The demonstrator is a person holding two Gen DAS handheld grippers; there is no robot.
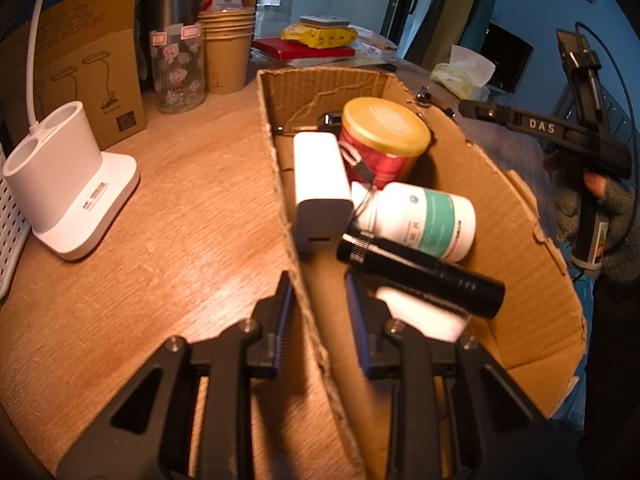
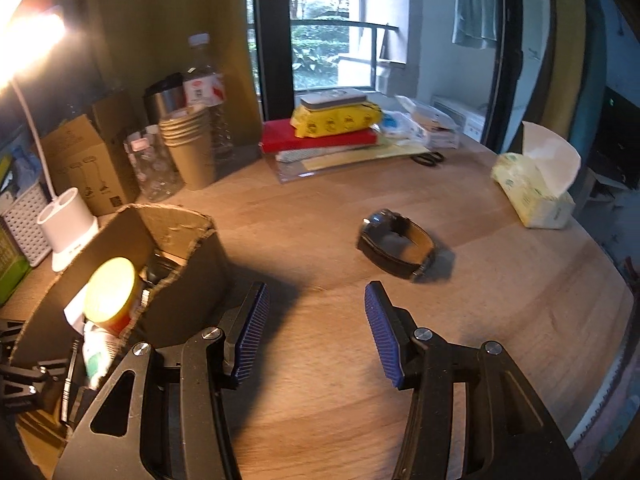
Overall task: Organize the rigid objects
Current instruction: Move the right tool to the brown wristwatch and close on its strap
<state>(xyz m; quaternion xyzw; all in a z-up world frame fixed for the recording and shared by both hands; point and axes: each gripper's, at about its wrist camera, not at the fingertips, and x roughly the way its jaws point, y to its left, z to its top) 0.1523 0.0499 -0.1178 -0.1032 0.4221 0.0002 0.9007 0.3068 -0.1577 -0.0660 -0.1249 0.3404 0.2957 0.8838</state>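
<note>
Cardboard box [image 1: 500,216] wall is pinched in the left hand-held gripper [image 1: 320,320], and just beyond its tips lie a black flashlight [image 1: 420,276], white bottle [image 1: 424,220], power bank [image 1: 320,184] and red tin [image 1: 380,140], already packed. Right hand-held gripper [image 2: 316,328] hangs part-open and empty; ahead of it a wristwatch [image 2: 396,244] waits on the bench [image 2: 320,420], likely the last piece.

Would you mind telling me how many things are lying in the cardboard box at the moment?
5 visible: a power bank by the left wall, a red can behind, a pill bottle, a flashlight and a white item beneath. More may be hidden.
</note>
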